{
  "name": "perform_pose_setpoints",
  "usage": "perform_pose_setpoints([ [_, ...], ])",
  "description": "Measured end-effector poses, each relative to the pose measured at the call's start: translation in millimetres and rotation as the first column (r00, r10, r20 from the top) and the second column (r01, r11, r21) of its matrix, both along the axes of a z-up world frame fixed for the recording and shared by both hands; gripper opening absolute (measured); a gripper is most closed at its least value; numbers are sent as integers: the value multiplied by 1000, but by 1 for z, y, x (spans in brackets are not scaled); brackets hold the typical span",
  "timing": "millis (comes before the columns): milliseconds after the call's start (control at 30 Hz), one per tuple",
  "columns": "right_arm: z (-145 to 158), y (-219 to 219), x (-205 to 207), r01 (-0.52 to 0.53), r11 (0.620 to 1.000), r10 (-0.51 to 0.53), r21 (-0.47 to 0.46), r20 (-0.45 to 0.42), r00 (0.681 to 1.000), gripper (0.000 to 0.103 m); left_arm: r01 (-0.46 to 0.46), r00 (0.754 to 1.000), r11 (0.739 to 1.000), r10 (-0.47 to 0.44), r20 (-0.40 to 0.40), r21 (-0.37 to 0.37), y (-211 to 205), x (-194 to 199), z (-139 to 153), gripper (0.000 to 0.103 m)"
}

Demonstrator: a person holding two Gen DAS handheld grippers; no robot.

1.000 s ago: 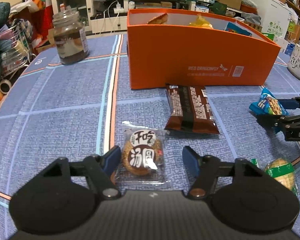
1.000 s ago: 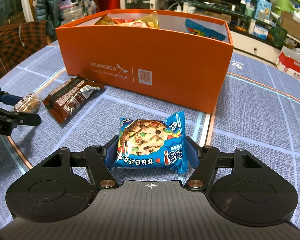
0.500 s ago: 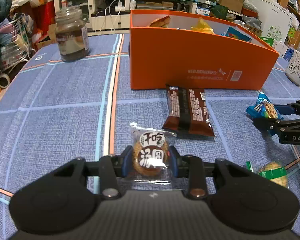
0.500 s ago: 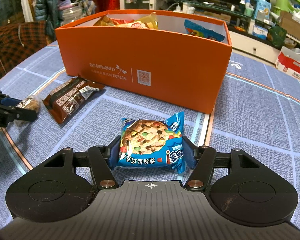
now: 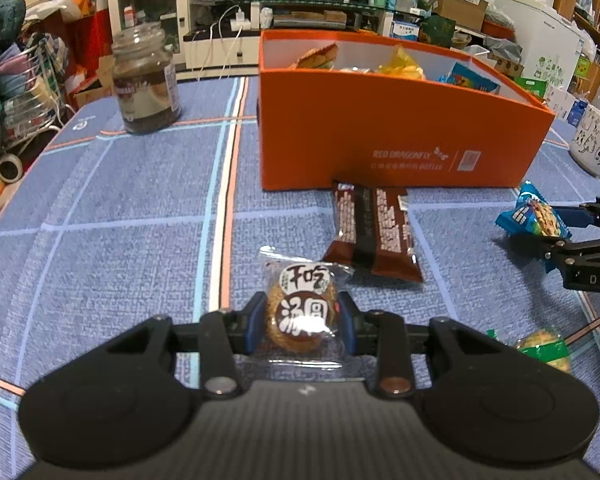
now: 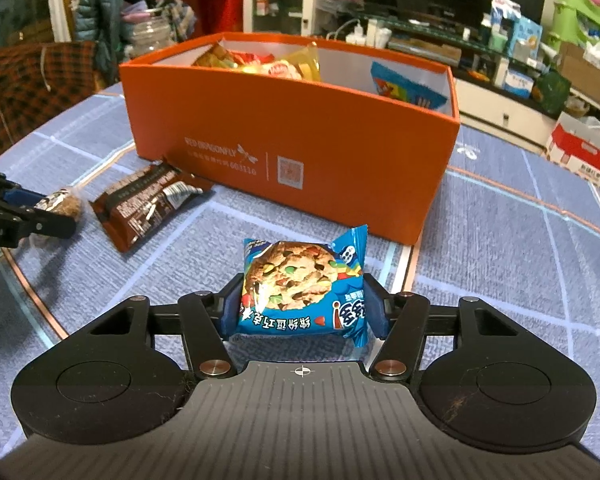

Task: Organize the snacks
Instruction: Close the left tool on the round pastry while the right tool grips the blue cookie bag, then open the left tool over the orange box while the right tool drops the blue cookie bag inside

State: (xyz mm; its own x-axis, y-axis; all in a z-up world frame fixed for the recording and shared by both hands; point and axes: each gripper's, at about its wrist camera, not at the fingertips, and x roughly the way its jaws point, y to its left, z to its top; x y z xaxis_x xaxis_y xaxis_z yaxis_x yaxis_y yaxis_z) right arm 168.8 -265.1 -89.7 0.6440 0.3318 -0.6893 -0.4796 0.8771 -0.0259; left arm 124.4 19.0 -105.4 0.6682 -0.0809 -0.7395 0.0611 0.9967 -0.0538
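My left gripper [image 5: 302, 326] is shut on a clear-wrapped round biscuit [image 5: 302, 312] and holds it a little above the blue tablecloth. My right gripper [image 6: 304, 308] is shut on a blue cookie packet [image 6: 304, 288], also raised off the cloth. The orange box [image 5: 400, 140] holding several snacks stands ahead of both; it also shows in the right wrist view [image 6: 292, 148]. A brown chocolate bar packet [image 5: 372, 232] lies in front of the box, between the grippers. The blue cookie packet [image 5: 534, 216] also shows at the right of the left wrist view.
A glass jar [image 5: 146, 84] of dark spread stands at the far left of the table. A green-wrapped snack [image 5: 544, 348] lies at the right near the table edge. A white patterned cup [image 5: 594, 144] stands at the far right. Room clutter lies beyond the table.
My left gripper closed on the clear-wrapped biscuit and lifted it. My right gripper tightened on the blue cookie packet and raised it off the cloth.
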Motion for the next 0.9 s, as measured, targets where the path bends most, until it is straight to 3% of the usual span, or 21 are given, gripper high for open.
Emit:
perform_pose_setpoints([
  [367, 15, 2, -11, -21, 1000, 21, 15, 25, 999, 48, 22, 995, 1000, -21, 93, -15, -9, -16, 26, 33],
  [600, 55, 5, -33, -58, 995, 50, 75, 106, 993, 48, 44, 985, 996, -31, 168, -74, -13, -27, 58, 33],
  [733, 80, -1, -30, -32, 989, 12, 143, 136, 991, 48, 35, 971, 997, -18, 238, -70, -17, -10, 84, 33],
  [900, 113, -6, 12, 43, 979, -77, 199, 164, 984, 48, 0, 957, 998, 17, 288, -61, -25, 55, 111, 33],
])
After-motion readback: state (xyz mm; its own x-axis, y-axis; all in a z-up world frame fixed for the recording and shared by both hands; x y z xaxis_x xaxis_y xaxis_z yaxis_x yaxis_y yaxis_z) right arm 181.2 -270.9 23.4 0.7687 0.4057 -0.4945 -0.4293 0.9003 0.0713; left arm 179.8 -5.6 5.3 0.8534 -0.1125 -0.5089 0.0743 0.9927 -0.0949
